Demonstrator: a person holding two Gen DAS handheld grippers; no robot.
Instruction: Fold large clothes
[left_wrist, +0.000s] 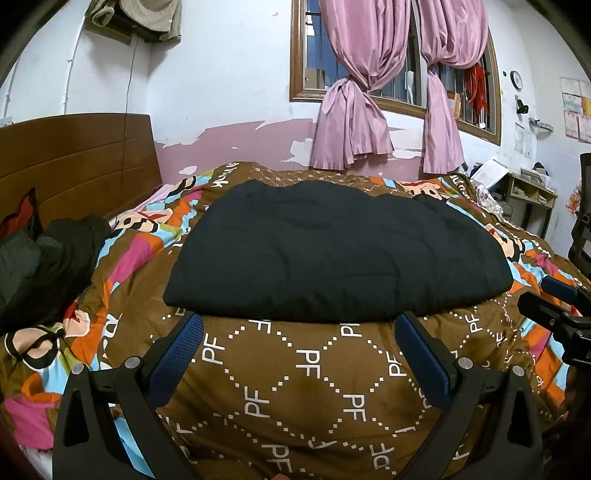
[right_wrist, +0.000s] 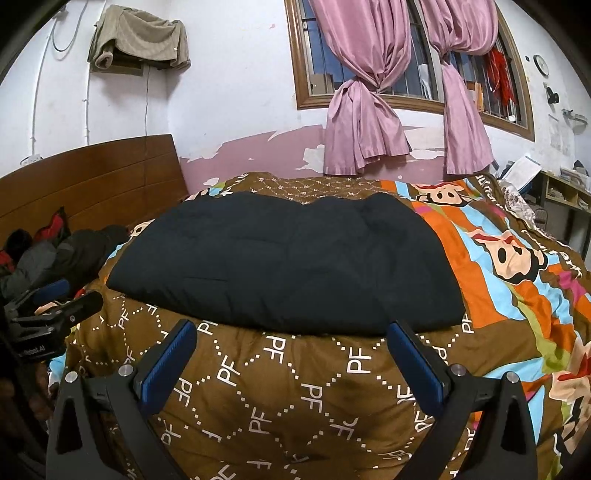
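A large black padded garment (left_wrist: 332, 251) lies folded into a flat rectangle on the bed's brown patterned quilt (left_wrist: 295, 387). In the right wrist view the same black garment (right_wrist: 280, 258) fills the middle of the bed. My left gripper (left_wrist: 299, 321) hovers open just short of the garment's near edge, nothing between its blue pads. My right gripper (right_wrist: 291, 328) is open too, also just before the near edge, holding nothing. The right gripper (left_wrist: 557, 302) shows at the right edge of the left wrist view; the left gripper (right_wrist: 55, 306) shows at the left edge of the right wrist view.
A heap of dark clothes (left_wrist: 40, 266) lies at the bed's left by the wooden headboard (left_wrist: 74, 162). Pink curtains (left_wrist: 369, 92) hang at a barred window behind the bed. A shelf unit (left_wrist: 524, 195) and a black chair (left_wrist: 581, 214) stand at the right.
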